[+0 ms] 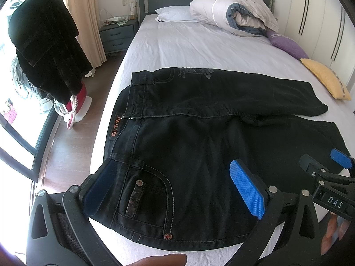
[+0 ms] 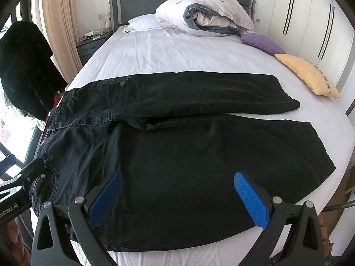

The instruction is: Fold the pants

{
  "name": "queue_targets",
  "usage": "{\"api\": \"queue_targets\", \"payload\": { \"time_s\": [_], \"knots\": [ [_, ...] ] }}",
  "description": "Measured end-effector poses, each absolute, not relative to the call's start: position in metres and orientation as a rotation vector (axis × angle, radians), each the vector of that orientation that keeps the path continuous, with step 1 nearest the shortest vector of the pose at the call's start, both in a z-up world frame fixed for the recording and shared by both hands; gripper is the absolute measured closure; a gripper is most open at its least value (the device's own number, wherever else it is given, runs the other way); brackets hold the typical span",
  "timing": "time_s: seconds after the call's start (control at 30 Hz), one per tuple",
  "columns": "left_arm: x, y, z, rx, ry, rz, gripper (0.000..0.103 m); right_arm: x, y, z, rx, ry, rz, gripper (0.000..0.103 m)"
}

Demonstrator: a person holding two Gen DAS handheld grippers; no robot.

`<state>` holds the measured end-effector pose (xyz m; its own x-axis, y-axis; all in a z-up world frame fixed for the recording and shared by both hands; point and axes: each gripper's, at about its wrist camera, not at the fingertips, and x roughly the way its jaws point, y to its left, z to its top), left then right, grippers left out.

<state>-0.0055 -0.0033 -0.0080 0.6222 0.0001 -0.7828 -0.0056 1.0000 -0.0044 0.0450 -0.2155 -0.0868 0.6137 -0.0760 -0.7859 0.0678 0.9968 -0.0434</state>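
The black pants [image 1: 199, 133] lie flat on the bed [image 1: 199, 44], near its foot. They run sideways across the bed. The waist points to the left side, by the window, and the two leg ends point to the right, toward the white closet doors [image 2: 310, 22]. The far leg lies straight. The near leg spreads out a bit toward the front edge, so the legs make a thin V. The front of the pants faces up, with the pocket [image 1: 146, 199] and its little metal buttons showing.

The left gripper [image 1: 175, 190] hangs over the pocket by the waist. Its blue pads [image 1: 247, 190] are wide apart and hold nothing. The right gripper [image 2: 177, 199] hangs over the near leg, further along. Its blue pads [image 2: 251, 199] are wide apart too, with nothing between them. It is hard to tell if the pads touch the cloth.

A yellow cushion [image 2: 306, 75] and a purple cushion [image 2: 261, 40] sit on the right side of the bed. A rolled-up quilt [image 2: 204, 13] is by the headboard.
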Motion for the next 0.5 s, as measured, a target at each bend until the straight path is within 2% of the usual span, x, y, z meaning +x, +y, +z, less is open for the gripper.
{"api": "queue_targets", "payload": {
  "time_s": [0.3,0.5],
  "knots": [
    [-0.006,-0.001,-0.014,-0.039,0.907,-0.039,0.000,0.046,-0.213,-0.092,-0.013,0.912,-0.074,0.000],
    [0.021,0.004,-0.018,-0.036,0.944,-0.149,0.000,0.050,-0.220,-0.088,-0.015,0.908,-0.012,0.000]
  ]
}}
